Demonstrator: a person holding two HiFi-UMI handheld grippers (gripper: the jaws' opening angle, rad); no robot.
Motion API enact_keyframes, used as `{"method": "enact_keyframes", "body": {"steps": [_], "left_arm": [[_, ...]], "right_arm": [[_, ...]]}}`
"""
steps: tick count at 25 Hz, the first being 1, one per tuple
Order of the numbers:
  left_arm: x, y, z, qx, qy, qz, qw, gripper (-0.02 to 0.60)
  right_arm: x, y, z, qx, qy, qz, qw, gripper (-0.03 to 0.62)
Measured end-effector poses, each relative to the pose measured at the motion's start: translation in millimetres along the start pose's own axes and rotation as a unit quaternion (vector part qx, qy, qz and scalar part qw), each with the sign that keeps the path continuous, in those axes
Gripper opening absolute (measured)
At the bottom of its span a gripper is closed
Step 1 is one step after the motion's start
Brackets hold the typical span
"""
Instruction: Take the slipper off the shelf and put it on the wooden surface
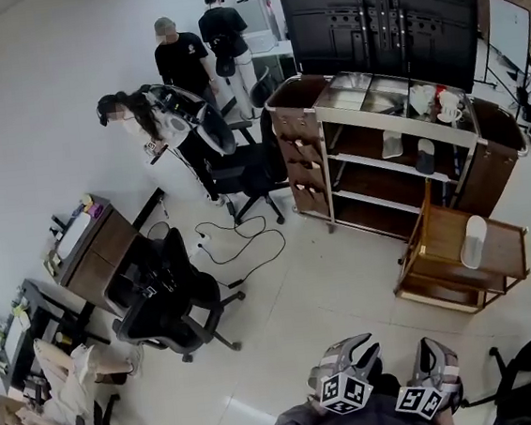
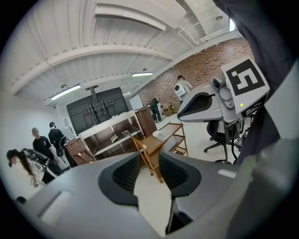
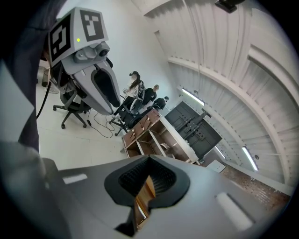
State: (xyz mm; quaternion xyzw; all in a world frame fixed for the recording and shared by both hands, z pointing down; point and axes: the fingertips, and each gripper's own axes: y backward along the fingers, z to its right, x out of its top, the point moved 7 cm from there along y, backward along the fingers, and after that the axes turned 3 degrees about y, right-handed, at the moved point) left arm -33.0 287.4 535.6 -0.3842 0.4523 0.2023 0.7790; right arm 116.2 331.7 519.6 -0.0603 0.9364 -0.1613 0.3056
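A metal and wood shelf cart [image 1: 401, 159] stands at the far right. A white slipper [image 1: 391, 144] and a dark slipper [image 1: 427, 156] lie on its middle shelf. In front of it stands a low wooden trolley [image 1: 442, 235], with another white slipper [image 1: 473, 241] lying on its top. That slipper [image 2: 160, 134] also shows in the left gripper view. Both grippers are held low near my body, far from the shelf. My left gripper [image 1: 344, 378] [image 2: 149, 161] is open with nothing between its pads. My right gripper [image 1: 434, 378] [image 3: 149, 175] is shut and holds nothing.
A black office chair [image 1: 175, 296] and a desk [image 1: 94, 244] stand at the left, with cables [image 1: 240, 238] across the floor. Another chair [image 1: 247, 176] and several people [image 1: 184, 64] are near the cart's left end. Big black screens [image 1: 377, 20] stand behind it.
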Motion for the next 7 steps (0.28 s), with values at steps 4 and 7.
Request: {"method": "enact_keyframes", "body": {"steps": [4,7], "left_arm": [[2.5,8.7,-7.4,0.01,-0.008,0.005,0.9999,0.147],[7.4,11.1,-10.6,0.012,-0.013,0.007,0.9998,0.147]], "right_arm": [[7.4,-1.5,4.9,-0.008,0.011,0.011,1.0,0.0],[9.2,-1.1,11.9,-0.016,0.013,0.009,1.0,0.0]]}}
